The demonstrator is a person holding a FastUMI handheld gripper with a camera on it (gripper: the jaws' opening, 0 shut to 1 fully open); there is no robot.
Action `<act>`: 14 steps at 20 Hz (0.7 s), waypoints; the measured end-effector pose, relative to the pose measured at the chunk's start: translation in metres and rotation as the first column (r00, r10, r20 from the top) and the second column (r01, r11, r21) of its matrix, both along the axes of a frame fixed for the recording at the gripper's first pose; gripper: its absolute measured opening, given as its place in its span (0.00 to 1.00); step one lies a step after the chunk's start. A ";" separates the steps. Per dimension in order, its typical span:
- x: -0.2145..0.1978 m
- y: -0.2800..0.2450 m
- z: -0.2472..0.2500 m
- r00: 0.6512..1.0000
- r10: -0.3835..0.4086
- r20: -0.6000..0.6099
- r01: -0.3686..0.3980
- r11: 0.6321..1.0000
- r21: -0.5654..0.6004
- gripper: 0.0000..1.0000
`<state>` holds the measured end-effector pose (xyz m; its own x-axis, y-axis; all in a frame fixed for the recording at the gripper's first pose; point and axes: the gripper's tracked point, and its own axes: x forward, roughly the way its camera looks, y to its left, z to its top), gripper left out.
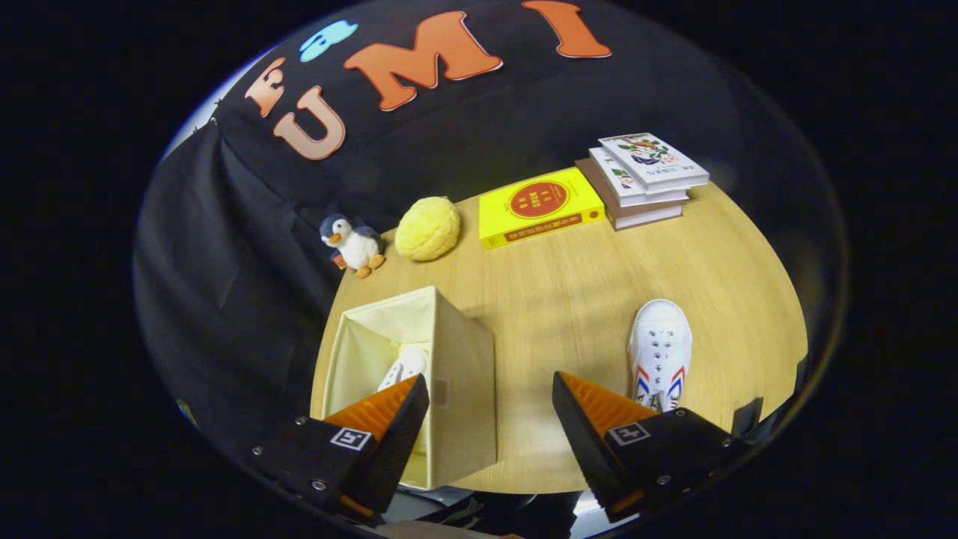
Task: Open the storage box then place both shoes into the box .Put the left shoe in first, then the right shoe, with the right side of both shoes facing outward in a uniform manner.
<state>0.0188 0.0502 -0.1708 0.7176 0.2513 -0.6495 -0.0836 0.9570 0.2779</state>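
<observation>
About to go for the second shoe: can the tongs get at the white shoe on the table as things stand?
Probably yes. The tongs are open and hold nothing, and the white shoe lies on the table just beyond one finger, apart from the storage box.

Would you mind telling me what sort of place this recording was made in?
Most likely a staged recording booth, not a lived-in room: black cloth walls in a wooden table set with props, including stacked books and a toy penguin. The open gripper holds nothing.

gripper view | high above table [569,299] | facing down and forward | tongs [490,419] apart
</observation>
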 end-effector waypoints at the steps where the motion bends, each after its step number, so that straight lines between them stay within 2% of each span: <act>1: 0.002 -0.015 -0.003 1.000 -0.016 -0.006 0.015 1.000 -0.011 0.99; 10: 0.005 -0.125 -0.067 0.985 -0.106 -0.133 0.095 0.992 -0.086 0.99; 14: 0.002 -0.148 -0.101 0.971 -0.119 -0.209 0.098 0.989 -0.109 0.93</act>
